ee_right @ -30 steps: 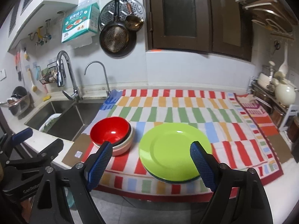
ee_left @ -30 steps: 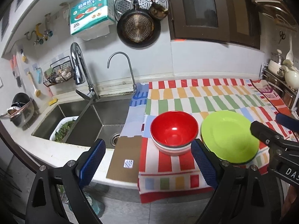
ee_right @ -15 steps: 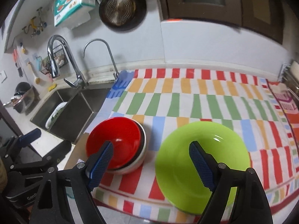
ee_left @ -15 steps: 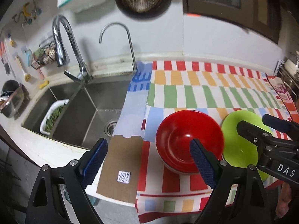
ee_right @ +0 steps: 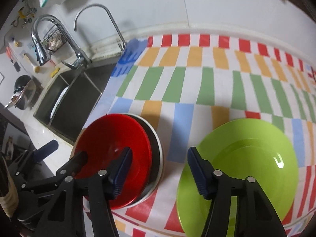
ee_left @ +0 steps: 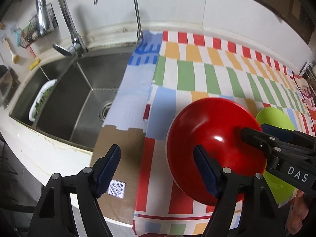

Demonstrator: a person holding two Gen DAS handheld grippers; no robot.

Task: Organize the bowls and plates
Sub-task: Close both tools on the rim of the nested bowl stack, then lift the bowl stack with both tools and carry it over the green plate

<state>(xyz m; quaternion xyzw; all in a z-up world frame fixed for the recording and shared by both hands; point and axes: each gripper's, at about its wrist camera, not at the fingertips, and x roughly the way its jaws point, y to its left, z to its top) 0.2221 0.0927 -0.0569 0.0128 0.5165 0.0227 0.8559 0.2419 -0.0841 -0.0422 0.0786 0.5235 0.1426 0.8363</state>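
Closing in: you have dropped both grippers low over the near edge of the striped cloth [ee_right: 197, 83]; a second ago they hung back with the whole counter in view, and now the dishes fill the lower half of both views.
Left gripper [ee_left: 157, 169]: its blue pads stand wide apart and hold nothing. The left pad is over the brown cardboard [ee_left: 120, 158], the right pad over the near left part of the red bowl [ee_left: 213, 144].
Right gripper [ee_right: 159, 172]: released too, pads apart and empty. Its left pad overlaps the right side of the red bowl [ee_right: 112, 154], its right pad the left part of the green plate [ee_right: 246, 164].
Bowls: the red bowl sits nested on top of at least one dark bowl and a white one, whose rims show at its right side in the right wrist view. The stack rests on the cloth close to the sink [ee_left: 79, 102] side.
Plates: the green plate [ee_left: 276, 118] lies flat just right of the bowl stack, apart from it. Whether another plate lies beneath it you cannot tell from here.
What has changed: only your grippers. The bowl stack and the plate sit as they did a second ago, so nothing is sorted yet.
What it means: you look to be starting the first pick. With both grippers crowding the red bowl, I judge that it is the likely target.
Watch: the gripper tips cross close above the bowl, so keep them from colliding.
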